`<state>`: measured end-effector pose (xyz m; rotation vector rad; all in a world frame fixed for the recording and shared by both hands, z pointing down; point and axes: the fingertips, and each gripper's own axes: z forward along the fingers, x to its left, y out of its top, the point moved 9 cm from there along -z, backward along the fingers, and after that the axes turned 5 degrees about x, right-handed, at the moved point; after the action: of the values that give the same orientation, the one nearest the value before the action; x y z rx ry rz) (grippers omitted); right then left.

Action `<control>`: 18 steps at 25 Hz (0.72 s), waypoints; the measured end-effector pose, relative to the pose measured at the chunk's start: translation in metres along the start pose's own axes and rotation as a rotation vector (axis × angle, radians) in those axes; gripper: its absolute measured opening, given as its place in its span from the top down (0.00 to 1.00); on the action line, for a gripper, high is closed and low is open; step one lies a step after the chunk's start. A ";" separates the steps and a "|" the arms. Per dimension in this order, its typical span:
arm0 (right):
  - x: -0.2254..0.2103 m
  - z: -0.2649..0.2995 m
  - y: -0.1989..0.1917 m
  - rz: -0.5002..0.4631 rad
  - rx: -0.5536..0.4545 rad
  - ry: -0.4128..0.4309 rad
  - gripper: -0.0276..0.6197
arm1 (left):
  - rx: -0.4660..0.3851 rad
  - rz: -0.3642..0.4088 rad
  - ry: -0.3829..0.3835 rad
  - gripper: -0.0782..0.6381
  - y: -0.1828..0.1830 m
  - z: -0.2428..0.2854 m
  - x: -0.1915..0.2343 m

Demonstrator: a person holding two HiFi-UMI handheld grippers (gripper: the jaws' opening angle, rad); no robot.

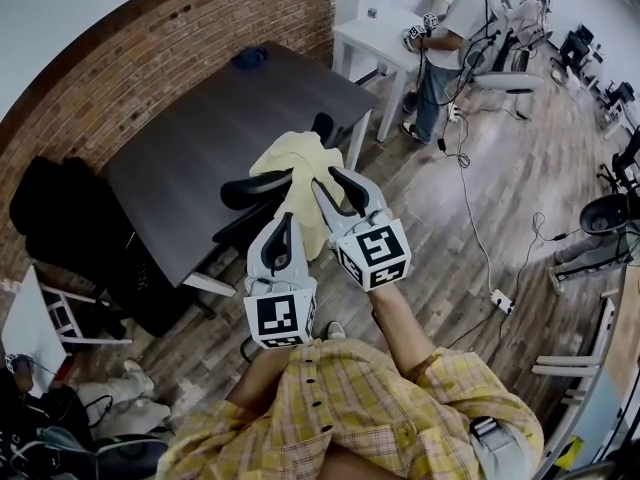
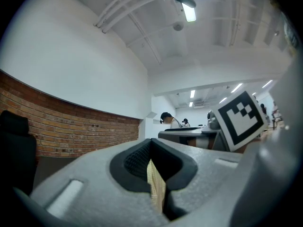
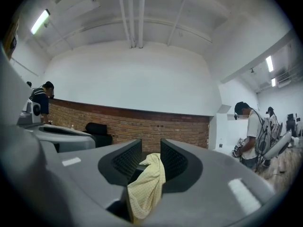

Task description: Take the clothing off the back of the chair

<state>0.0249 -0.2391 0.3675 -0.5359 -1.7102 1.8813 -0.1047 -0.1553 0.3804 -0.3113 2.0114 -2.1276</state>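
A pale yellow garment (image 1: 297,164) is bunched over the back of a black office chair (image 1: 252,189) at the edge of the dark table (image 1: 190,148). My left gripper (image 1: 284,232) is below the garment and is shut on a thin fold of it (image 2: 156,189). My right gripper (image 1: 338,184) is just right of it. In the right gripper view its jaws (image 3: 151,157) stand apart, with a loose hanging fold of the yellow cloth (image 3: 147,183) between them. The pads do not squeeze the cloth. Much of the chair is hidden behind the grippers and the cloth.
A brick wall runs behind the dark table. At the far right stands a white table (image 1: 372,34), with a person (image 1: 448,43) beside it. A cable and power strip (image 1: 500,301) lie on the wooden floor at right. Black seats (image 1: 60,213) stand at left.
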 end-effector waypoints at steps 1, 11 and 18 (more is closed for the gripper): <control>-0.002 0.001 -0.001 0.003 0.000 0.001 0.78 | 0.001 0.004 -0.003 0.89 0.000 0.001 -0.002; -0.020 0.032 -0.021 0.047 0.066 0.050 0.59 | 0.011 0.021 -0.011 0.89 -0.003 0.007 -0.010; -0.026 0.054 -0.039 0.071 0.102 0.084 0.47 | 0.017 0.031 -0.020 0.89 -0.006 0.012 -0.012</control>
<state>0.0168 -0.2954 0.4107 -0.6331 -1.5512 1.9548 -0.0900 -0.1627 0.3863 -0.2957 1.9733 -2.1127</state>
